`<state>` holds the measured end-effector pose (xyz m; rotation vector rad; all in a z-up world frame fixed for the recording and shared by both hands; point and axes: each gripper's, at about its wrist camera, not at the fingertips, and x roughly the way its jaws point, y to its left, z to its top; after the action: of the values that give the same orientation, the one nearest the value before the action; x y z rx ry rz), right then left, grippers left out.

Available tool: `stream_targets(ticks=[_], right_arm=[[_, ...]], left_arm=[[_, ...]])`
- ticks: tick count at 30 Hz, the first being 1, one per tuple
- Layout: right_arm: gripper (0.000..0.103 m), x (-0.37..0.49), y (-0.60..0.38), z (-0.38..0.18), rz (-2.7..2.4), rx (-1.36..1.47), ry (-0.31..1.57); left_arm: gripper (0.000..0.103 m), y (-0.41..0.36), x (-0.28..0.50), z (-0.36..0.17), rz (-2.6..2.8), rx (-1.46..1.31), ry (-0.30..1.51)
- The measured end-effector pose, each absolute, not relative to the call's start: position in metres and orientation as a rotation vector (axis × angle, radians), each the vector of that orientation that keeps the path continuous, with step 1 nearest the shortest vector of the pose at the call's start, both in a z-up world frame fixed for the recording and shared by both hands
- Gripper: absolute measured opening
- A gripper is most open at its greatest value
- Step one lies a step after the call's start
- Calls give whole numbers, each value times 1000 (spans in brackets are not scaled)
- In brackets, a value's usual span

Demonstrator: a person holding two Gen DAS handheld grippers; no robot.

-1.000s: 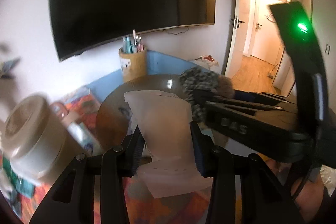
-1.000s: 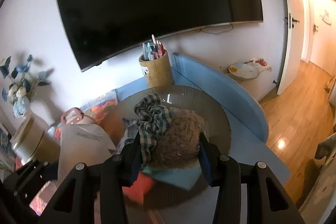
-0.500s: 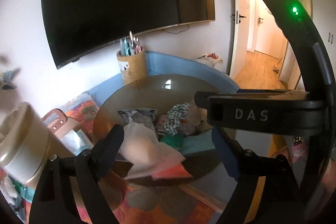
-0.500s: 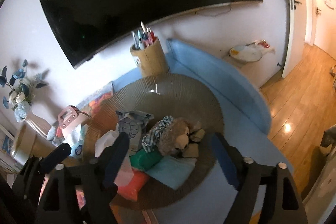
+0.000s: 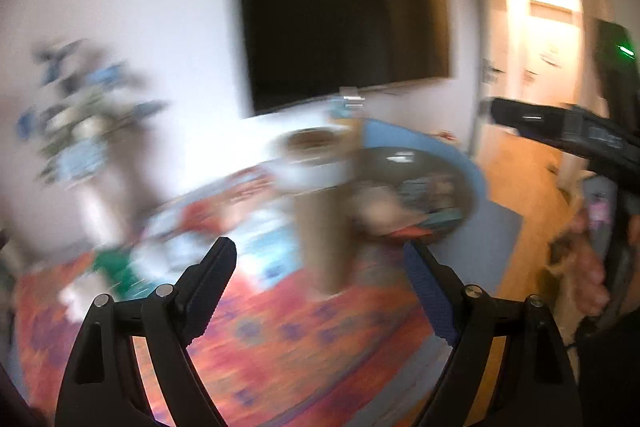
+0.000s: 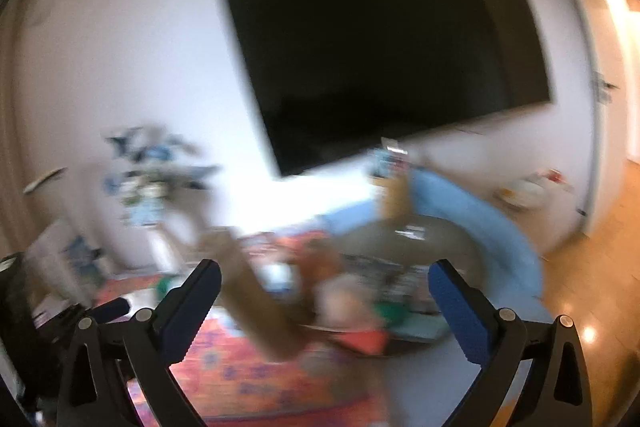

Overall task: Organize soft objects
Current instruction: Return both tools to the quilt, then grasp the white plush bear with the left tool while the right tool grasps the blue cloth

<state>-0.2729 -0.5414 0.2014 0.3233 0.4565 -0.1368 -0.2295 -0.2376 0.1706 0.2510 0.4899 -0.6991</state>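
Both views are motion-blurred. A pile of soft objects (image 5: 412, 203) lies on a round woven tray (image 5: 460, 171) to the right in the left wrist view; it shows blurred in the right wrist view (image 6: 360, 311). My left gripper (image 5: 320, 291) is open and empty, back from the tray over an orange patterned cloth (image 5: 304, 343). My right gripper (image 6: 324, 311) is open and empty, back from the tray (image 6: 436, 239). Its body shows at the right of the left wrist view (image 5: 568, 131).
A tall tan cylinder with a pale lid (image 5: 320, 195) stands close in front of the left gripper. A vase of blue flowers (image 5: 84, 131) is at left. A pen holder (image 6: 394, 187), a blue curved seat (image 6: 500, 227) and a wall TV (image 6: 380, 55) are behind.
Both grippers, shut on items one second ago, released them onto the tray, opened and pulled back. Both views have swung left, so the tray now sits further away to the right.
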Motion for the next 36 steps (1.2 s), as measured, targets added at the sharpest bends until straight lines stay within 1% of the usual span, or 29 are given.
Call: stream_targets(ticks=[3, 6, 7, 8, 12, 14, 16, 18, 22, 26, 28, 29, 30, 31, 32, 33, 34, 36], right_arm=[[103, -257, -493, 208, -31, 266, 464], [103, -234, -439, 205, 80, 222, 503], [103, -223, -419, 201, 133, 225, 531], [103, -212, -401, 195, 177, 230, 560], [103, -163, -337, 164, 306, 250, 702], [103, -134, -308, 141, 337, 248, 784], [103, -113, -290, 122, 361, 253, 847], [103, -87, -270, 97, 392, 270, 922], [103, -50, -230, 53, 468, 261, 1007], [103, -25, -197, 24, 437, 169, 1029], [103, -14, -188, 14, 435, 146, 1043], [103, -9, -183, 8, 436, 142, 1053], [103, -5, -177, 2, 431, 135, 1063], [103, -2, -172, -3, 429, 131, 1066], [101, 0, -168, -7, 427, 128, 1066], [98, 1, -164, -10, 430, 129, 1066], [96, 2, -162, -11, 433, 140, 1063], [95, 3, -157, -16, 415, 140, 1058]], left_arm=[[84, -177, -217, 180, -528, 237, 464], [85, -118, -209, 196, -343, 199, 391], [91, -98, -205, 201, -297, 175, 375], [103, -85, -200, 205, -268, 158, 371], [103, -24, -171, 208, -193, 22, 388], [103, -7, -153, 197, -196, -47, 421], [103, 3, -127, 178, -214, -91, 495], [102, 9, -89, 155, -242, -163, 584], [102, 6, -25, 105, -344, -292, 735], [94, -6, 21, 58, -388, -334, 871], [93, -10, 30, 45, -405, -328, 874], [88, -12, 31, 41, -406, -322, 874], [85, -13, 33, 40, -412, -323, 871], [79, -14, 34, 37, -421, -326, 872], [68, -13, 36, 34, -430, -334, 881], [60, -14, 38, 30, -421, -324, 893], [48, -11, 42, 26, -401, -315, 903], [48, -2, 44, 22, -412, -362, 908]])
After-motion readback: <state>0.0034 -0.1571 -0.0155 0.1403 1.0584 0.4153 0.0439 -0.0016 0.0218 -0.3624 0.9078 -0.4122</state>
